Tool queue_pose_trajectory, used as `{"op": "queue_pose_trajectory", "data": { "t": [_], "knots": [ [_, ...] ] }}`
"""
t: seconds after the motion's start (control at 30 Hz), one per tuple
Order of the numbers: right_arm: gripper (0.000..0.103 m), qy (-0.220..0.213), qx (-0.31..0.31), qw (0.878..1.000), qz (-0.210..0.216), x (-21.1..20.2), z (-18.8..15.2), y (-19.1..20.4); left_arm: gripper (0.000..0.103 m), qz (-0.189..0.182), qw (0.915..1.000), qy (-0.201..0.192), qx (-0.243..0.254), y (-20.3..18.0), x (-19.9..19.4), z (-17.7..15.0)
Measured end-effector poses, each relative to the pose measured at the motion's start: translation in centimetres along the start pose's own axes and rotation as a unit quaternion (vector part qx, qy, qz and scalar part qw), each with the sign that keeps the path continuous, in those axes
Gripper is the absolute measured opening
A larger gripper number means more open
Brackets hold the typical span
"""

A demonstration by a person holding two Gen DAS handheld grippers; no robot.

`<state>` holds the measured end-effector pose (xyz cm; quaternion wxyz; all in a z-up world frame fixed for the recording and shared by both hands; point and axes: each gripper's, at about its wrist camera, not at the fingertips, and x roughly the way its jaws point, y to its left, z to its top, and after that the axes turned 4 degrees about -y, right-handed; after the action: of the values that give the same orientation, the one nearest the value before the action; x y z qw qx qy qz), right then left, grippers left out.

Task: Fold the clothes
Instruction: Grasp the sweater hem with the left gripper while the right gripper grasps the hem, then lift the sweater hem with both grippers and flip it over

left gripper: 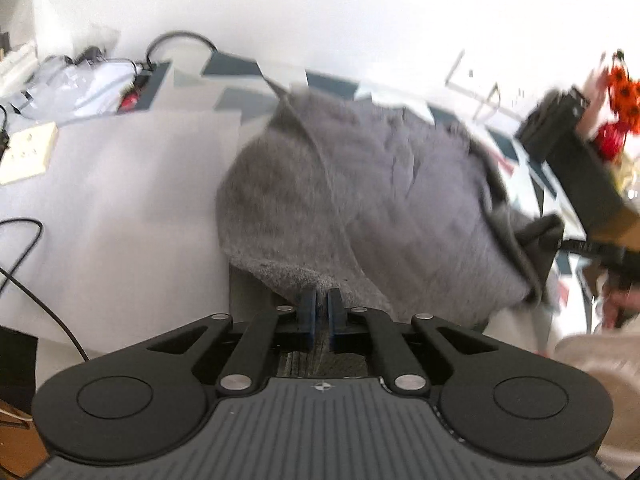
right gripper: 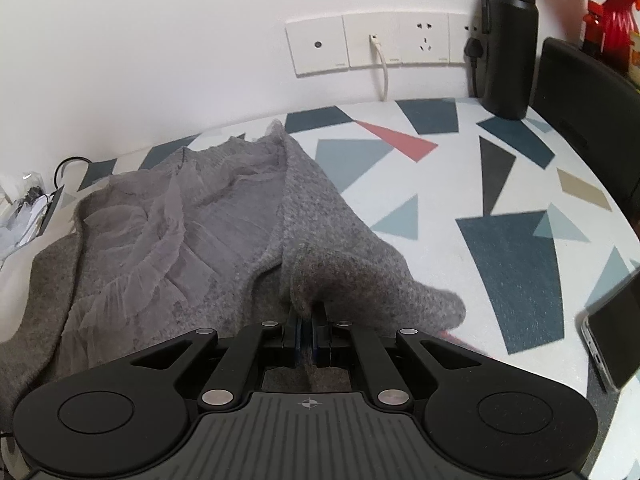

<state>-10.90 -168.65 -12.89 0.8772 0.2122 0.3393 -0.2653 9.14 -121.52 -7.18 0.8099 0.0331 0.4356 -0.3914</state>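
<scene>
A grey knitted garment [left gripper: 360, 184] with a sheer ruffled lining [right gripper: 160, 216] lies spread on the table. In the left wrist view my left gripper [left gripper: 322, 300] is shut on the garment's near edge, which hangs lifted from the fingers. In the right wrist view my right gripper [right gripper: 307, 314] is shut on a bunched fold of the grey knit [right gripper: 340, 276], raised off the patterned tablecloth [right gripper: 500, 208]. The other gripper [left gripper: 576, 240] shows at the far right of the left view, blurred, with fabric at its tip.
A black bottle [right gripper: 508, 40] stands at the back right by the wall sockets [right gripper: 384, 44]. A phone [right gripper: 612, 340] lies at the table's right edge. Plastic bags [left gripper: 76, 84], cables [left gripper: 24, 264] and a socket plate [left gripper: 28, 152] sit at the left.
</scene>
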Motion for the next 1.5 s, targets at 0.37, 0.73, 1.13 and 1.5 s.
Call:
{"op": "queue_pose_trajectory", "data": {
  "t": [0.37,0.73,1.13,1.5],
  "knots": [
    [0.004,0.007,0.011,1.0,0.008,1.1,1.2,-0.1,0.005,-0.002,0.9977,-0.068,-0.008,-0.1,1.8,3.8],
    [0.004,-0.098,-0.011,0.993,0.066,2.2,11.8,5.4,0.005,-0.026,0.9734,-0.221,0.053,-4.4,4.7,15.2],
    [0.004,-0.056,-0.06,0.994,0.072,10.3,12.4,7.8,0.005,0.005,0.9876,-0.106,0.116,-5.0,16.0,15.1],
    [0.032,0.024,-0.052,0.997,0.048,14.8,7.5,5.7,0.026,0.006,0.9935,-0.012,0.113,-3.6,21.8,11.9]
  ]
}}
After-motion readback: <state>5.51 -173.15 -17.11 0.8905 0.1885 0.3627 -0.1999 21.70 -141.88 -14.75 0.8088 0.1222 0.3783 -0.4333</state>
